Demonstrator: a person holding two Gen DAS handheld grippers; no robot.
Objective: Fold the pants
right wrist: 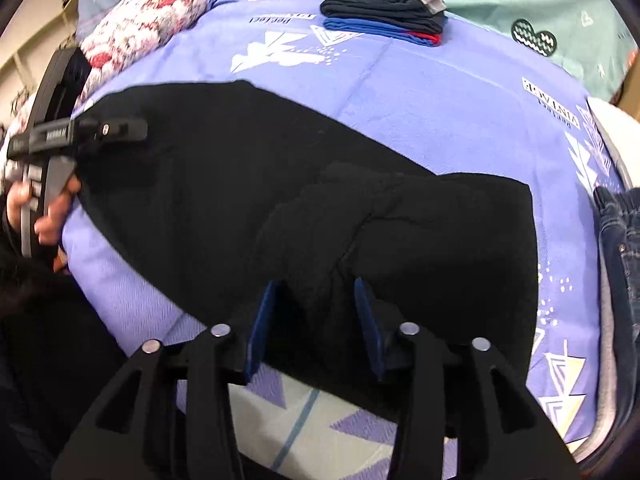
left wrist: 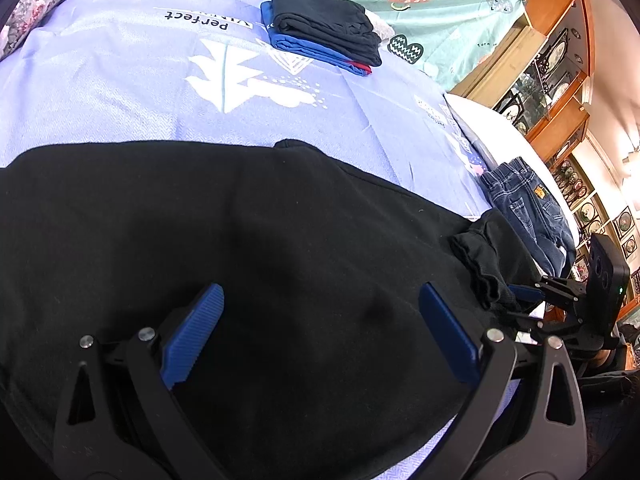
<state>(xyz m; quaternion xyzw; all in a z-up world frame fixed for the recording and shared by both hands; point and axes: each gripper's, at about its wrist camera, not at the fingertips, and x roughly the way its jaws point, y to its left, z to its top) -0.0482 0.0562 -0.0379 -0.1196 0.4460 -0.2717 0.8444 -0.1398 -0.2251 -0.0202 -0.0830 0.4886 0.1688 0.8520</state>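
The supporting surface is a bed [left wrist: 120,92] covered by a lilac sheet [right wrist: 460,112] printed with white leaf and triangle motifs and dark lettering. Black pants [left wrist: 260,248] lie spread across its near part, one end bunched. A stack of folded garments [left wrist: 324,28], black over blue with a red edge, sits toward the far side, well apart. Blue jeans [left wrist: 524,208] lie at the right edge. A floral pillow [right wrist: 148,20] rests at the far left corner. A teal printed cover [left wrist: 440,4] adjoins the sheet beyond the stack.

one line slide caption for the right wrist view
Right hand-held gripper closing around a bunched fold of black pants on the purple bedsheet.
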